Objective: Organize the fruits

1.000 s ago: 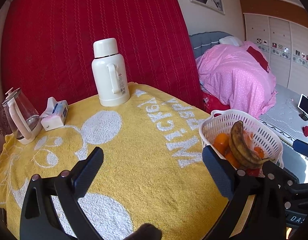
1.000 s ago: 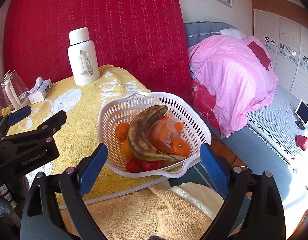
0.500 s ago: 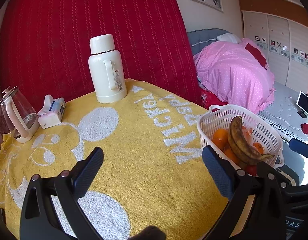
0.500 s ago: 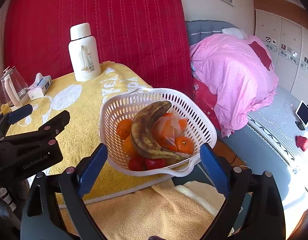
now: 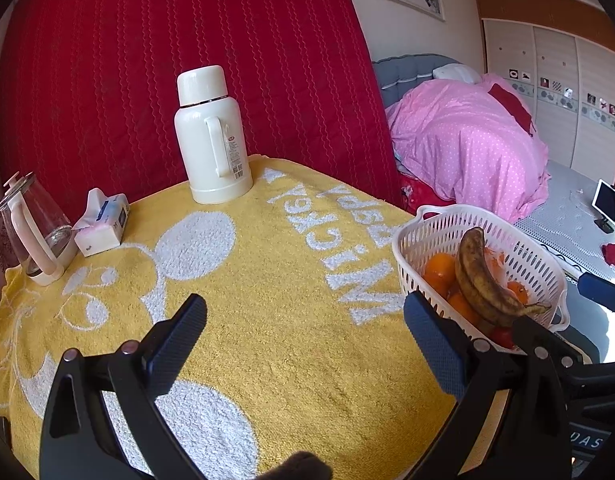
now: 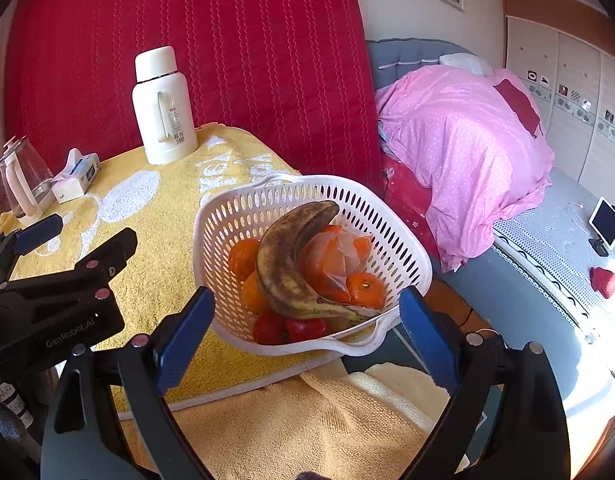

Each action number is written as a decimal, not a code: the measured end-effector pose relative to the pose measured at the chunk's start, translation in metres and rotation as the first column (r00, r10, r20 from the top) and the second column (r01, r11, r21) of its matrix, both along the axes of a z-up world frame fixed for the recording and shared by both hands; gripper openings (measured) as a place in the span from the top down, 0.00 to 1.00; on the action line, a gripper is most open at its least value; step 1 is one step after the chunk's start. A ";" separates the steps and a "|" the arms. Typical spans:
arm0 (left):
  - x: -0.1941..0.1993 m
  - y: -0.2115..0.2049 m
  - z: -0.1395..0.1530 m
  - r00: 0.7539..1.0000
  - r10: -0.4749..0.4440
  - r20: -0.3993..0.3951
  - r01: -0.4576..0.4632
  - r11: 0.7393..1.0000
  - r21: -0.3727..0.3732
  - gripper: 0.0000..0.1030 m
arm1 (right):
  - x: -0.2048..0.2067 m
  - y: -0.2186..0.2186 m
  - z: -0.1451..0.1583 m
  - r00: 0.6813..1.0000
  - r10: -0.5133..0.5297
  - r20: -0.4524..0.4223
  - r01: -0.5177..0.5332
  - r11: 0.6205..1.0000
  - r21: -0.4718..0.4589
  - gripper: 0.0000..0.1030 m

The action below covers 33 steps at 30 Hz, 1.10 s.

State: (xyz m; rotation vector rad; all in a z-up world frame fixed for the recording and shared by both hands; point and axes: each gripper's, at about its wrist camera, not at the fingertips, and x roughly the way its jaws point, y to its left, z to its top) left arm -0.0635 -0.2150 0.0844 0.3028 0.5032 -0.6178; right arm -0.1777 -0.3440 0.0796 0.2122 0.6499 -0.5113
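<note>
**A:** ok so what's in the white basket (image 6: 391,232)? trying to get a count.

**B:** One banana (image 6: 283,256), very brown, lying across the top. Oranges (image 6: 365,290): I can make out three loose ones for sure, plus a thin plastic bag (image 6: 333,254) with something orange inside, can't count what's in it. Then two red fruits (image 6: 287,327) at the near edge, under the banana's stem end. Can't tell what kind.

**A:** and the basket's where?

**B:** On the right-hand edge of the table, sitting on the yellow towel (image 5: 267,300), part of it hanging out past the edge.

**A:** grippers doing anything?

**B:** Nope, two of them, both spread wide with nothing between the jaws. Right gripper (image 6: 305,340) hangs just in front of the basket, near rim between its blue pads. Left gripper (image 5: 305,344) is over bare towel, basket off to its right.

**A:** other stuff on the table?

**B:** One cream thermos (image 5: 211,136) upright at the back, one tissue pack (image 5: 101,224), one glass kettle (image 5: 35,228) at the far left. All well apart from the basket.
</note>
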 end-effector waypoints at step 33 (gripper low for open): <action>-0.002 -0.003 -0.001 1.000 -0.005 0.007 0.005 1.000 0.007 0.05 | 0.000 0.000 -0.004 1.000 0.006 -0.015 -0.006 1.000 0.007 0.08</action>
